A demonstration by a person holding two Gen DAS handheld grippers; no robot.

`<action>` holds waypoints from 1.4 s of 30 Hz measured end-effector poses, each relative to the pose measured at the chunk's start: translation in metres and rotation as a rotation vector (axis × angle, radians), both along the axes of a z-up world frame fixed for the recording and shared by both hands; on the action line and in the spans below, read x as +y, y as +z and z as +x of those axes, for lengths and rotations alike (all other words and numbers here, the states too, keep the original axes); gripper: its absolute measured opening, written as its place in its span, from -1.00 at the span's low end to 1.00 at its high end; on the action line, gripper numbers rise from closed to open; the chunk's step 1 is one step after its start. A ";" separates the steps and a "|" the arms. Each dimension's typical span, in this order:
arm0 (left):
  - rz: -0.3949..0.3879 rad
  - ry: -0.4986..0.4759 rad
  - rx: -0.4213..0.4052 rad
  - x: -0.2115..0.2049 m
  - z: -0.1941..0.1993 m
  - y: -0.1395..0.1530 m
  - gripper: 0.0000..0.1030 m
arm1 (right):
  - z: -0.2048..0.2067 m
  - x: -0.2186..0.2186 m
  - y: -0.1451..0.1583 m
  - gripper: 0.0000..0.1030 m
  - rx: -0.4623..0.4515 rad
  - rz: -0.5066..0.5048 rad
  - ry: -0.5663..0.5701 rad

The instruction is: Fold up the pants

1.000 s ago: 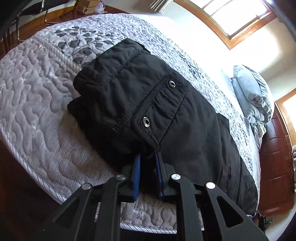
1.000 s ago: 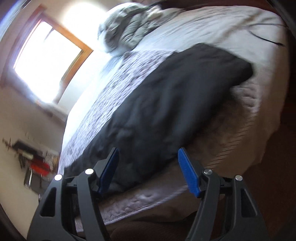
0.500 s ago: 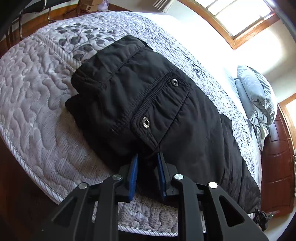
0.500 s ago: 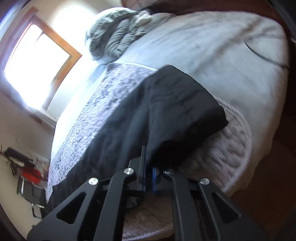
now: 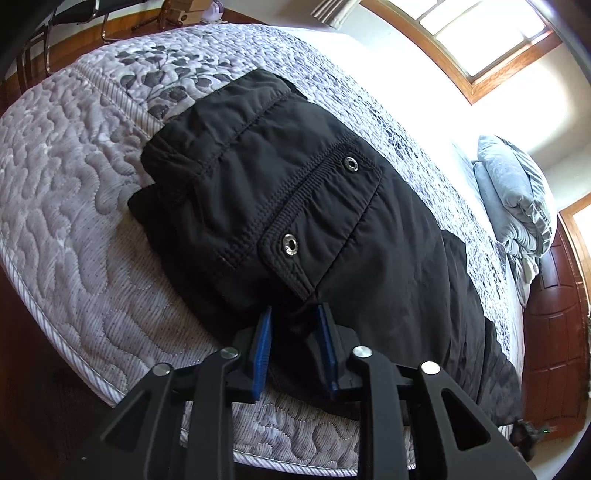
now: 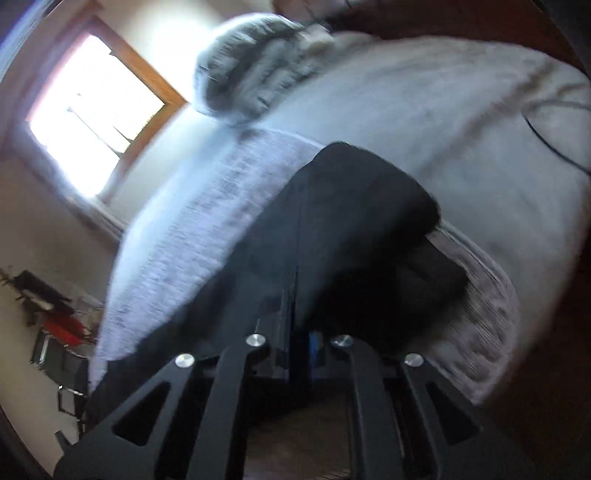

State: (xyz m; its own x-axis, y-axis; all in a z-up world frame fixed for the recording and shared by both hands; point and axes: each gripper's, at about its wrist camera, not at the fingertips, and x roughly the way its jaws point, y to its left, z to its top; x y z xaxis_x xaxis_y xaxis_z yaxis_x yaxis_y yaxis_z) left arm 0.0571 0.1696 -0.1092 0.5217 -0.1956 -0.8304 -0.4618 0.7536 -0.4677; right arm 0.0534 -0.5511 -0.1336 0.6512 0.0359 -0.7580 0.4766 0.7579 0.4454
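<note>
Black pants (image 5: 295,221) lie along a quilted bed (image 5: 74,221), waist end with a two-snap pocket flap (image 5: 321,221) nearest in the left wrist view. My left gripper (image 5: 294,314) sits at the near edge of the waist. Its jaws are opening, and dark cloth lies loosely between the blue pads (image 5: 263,343). In the blurred right wrist view, the leg end of the pants (image 6: 351,221) rises off the quilt (image 6: 480,314) into my right gripper (image 6: 301,332). Its jaws are opening a little, still narrow, with the hem cloth pinched between them.
A bundled grey duvet (image 5: 517,203) (image 6: 258,74) lies at the head of the bed by a dark wooden headboard (image 5: 554,332). A thin black cable (image 6: 546,140) lies on the pale sheet. Bright windows (image 5: 498,29) face the bed. Chair legs (image 5: 37,48) stand beyond its far corner.
The left pads have spread apart at the waist edge. The right gripper went from wide open beside the leg to closed on the hem, and the leg end has lifted and curled.
</note>
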 end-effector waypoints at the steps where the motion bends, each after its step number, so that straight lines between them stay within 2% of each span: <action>1: 0.004 -0.013 -0.003 -0.002 0.001 0.001 -0.33 | -0.006 -0.005 -0.017 -0.44 0.059 0.005 -0.018; 2: 0.005 -0.024 -0.006 -0.004 0.002 0.003 -0.15 | -0.013 -0.007 -0.025 -0.44 0.062 -0.003 -0.030; 3: 0.010 -0.038 -0.009 -0.007 0.003 0.005 0.09 | -0.021 -0.005 -0.026 -0.33 0.036 -0.016 -0.035; 4: 0.018 -0.047 -0.008 -0.009 0.003 0.007 0.19 | -0.025 -0.003 -0.023 -0.22 0.027 -0.026 -0.040; 5: 0.035 -0.059 -0.006 -0.012 0.002 0.010 0.37 | -0.029 0.001 -0.019 0.01 0.020 -0.045 -0.048; 6: 0.055 -0.065 -0.002 -0.015 0.000 0.014 0.58 | -0.032 0.004 -0.014 0.06 0.009 -0.063 -0.051; 8: 0.084 -0.056 0.011 -0.016 -0.006 0.019 0.78 | -0.035 0.017 -0.005 0.06 -0.016 -0.065 -0.015; 11: 0.064 -0.040 0.000 -0.008 -0.019 0.025 0.79 | -0.037 0.029 0.000 0.08 -0.029 -0.048 0.021; 17: -0.029 0.072 -0.001 0.027 -0.035 0.016 0.80 | -0.033 0.067 -0.001 0.08 -0.043 -0.002 0.059; 22: -0.103 0.069 0.005 0.036 -0.025 -0.002 0.79 | -0.030 0.081 -0.008 0.09 -0.022 0.019 0.064; 26: -0.109 0.067 0.003 0.037 -0.016 -0.012 0.79 | -0.026 0.094 -0.006 0.09 -0.017 0.010 0.073; 31: -0.175 0.059 -0.074 0.037 -0.006 -0.010 0.66 | -0.020 0.103 -0.001 0.13 -0.006 -0.015 0.091; 32: -0.178 0.065 -0.080 0.037 -0.004 -0.011 0.48 | -0.019 0.104 -0.001 0.13 -0.007 -0.016 0.094; 33: -0.172 0.076 -0.077 0.039 -0.003 -0.014 0.12 | -0.018 0.106 -0.001 0.13 -0.007 -0.018 0.098; 34: -0.166 0.081 -0.071 0.041 0.000 -0.017 -0.03 | -0.016 0.108 -0.001 0.14 -0.005 -0.021 0.105; 36: -0.191 0.083 -0.073 0.040 0.007 -0.024 -0.23 | -0.014 0.111 -0.003 0.15 -0.002 -0.019 0.113; 37: -0.190 0.082 -0.076 0.040 0.008 -0.024 -0.28 | -0.013 0.112 -0.003 0.15 0.003 -0.016 0.118; 39: -0.176 0.078 -0.094 0.037 0.011 -0.021 -0.53 | -0.012 0.113 -0.005 0.15 0.013 -0.012 0.119; 42: -0.154 0.077 -0.128 0.035 0.017 -0.010 -0.68 | -0.012 0.113 -0.007 0.16 0.020 -0.006 0.111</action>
State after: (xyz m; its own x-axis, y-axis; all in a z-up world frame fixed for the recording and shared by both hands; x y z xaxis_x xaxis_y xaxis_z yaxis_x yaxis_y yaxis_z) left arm 0.0745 0.2045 -0.1190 0.6393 -0.2707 -0.7197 -0.4445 0.6337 -0.6332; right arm 0.0414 -0.4380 -0.1410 0.6279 0.1025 -0.7715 0.3985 0.8092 0.4318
